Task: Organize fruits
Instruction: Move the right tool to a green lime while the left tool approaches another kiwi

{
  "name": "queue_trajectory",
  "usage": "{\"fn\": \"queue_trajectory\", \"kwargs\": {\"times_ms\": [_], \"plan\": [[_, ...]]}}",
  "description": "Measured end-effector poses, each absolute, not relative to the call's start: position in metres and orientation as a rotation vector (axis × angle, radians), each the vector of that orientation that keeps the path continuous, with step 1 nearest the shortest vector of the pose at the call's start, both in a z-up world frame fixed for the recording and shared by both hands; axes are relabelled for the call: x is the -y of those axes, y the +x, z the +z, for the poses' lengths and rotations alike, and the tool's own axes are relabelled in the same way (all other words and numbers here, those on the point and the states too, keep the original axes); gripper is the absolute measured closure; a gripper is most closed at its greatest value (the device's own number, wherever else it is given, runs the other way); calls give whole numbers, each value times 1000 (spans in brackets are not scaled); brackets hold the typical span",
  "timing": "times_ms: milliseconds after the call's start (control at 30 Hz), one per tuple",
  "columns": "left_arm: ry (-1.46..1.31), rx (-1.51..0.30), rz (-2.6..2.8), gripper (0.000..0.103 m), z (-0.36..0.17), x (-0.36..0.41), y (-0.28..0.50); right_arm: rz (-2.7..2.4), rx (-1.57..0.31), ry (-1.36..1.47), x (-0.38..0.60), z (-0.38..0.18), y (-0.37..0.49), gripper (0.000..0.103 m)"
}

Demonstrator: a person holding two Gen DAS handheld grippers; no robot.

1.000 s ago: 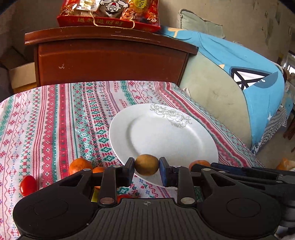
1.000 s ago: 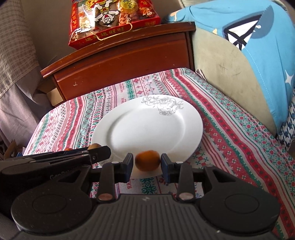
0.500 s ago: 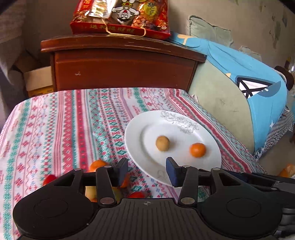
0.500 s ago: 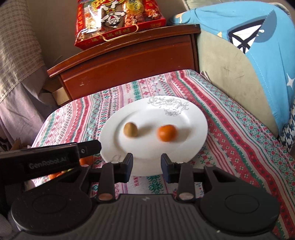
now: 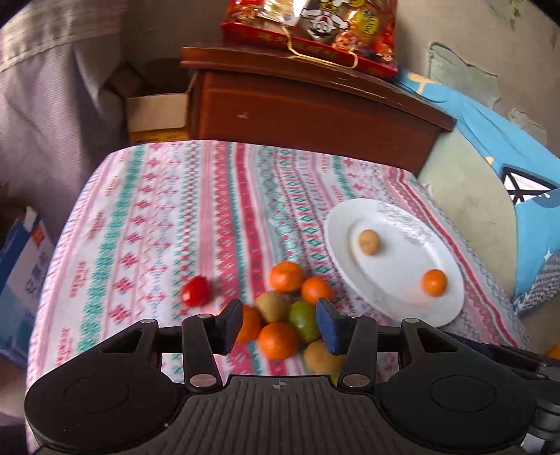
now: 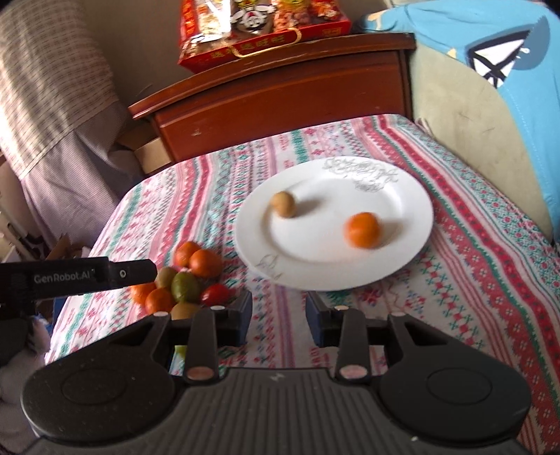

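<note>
A white plate lies on the striped cloth, holding a brown kiwi and an orange. Left of the plate is a fruit pile: oranges, a green fruit, a kiwi and a red tomato. My left gripper hangs open just short of the pile with nothing gripped; its side shows in the right wrist view. My right gripper stands open and empty before the plate's near rim.
A dark wooden headboard bearing a red snack bag closes off the far side. A blue and beige cushion borders the right. The cloth drops off at the left edge, where cardboard boxes stand.
The kiwi left the left jaws and the orange left the right jaws; both now lie on the plate. Both grippers drew back, the left opening and swinging left to the pile.
</note>
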State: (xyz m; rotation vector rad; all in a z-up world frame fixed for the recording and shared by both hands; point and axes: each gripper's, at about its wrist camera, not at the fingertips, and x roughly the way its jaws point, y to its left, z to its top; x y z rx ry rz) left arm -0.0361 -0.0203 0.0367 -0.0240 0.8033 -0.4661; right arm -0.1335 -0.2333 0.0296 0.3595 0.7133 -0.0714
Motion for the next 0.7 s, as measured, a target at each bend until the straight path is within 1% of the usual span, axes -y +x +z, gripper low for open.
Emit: {"fn": "queue_trajectory", "kwargs": {"times_ms": [167,433,633,700], "plan": [[-37,-828,-411,58,33,3,-45,15,-726,377,218,30,-140,63],[-62,-832,-380,58,32,-10,-47,104,-764,285,184,20,-140,59],[-52,-835,-397,58,29,-6,-49,101,-761,229,174,14,-132,60],[-52,-839,-402,57,28,-5,-49,102,-765,224,174,11,-130,67]]}}
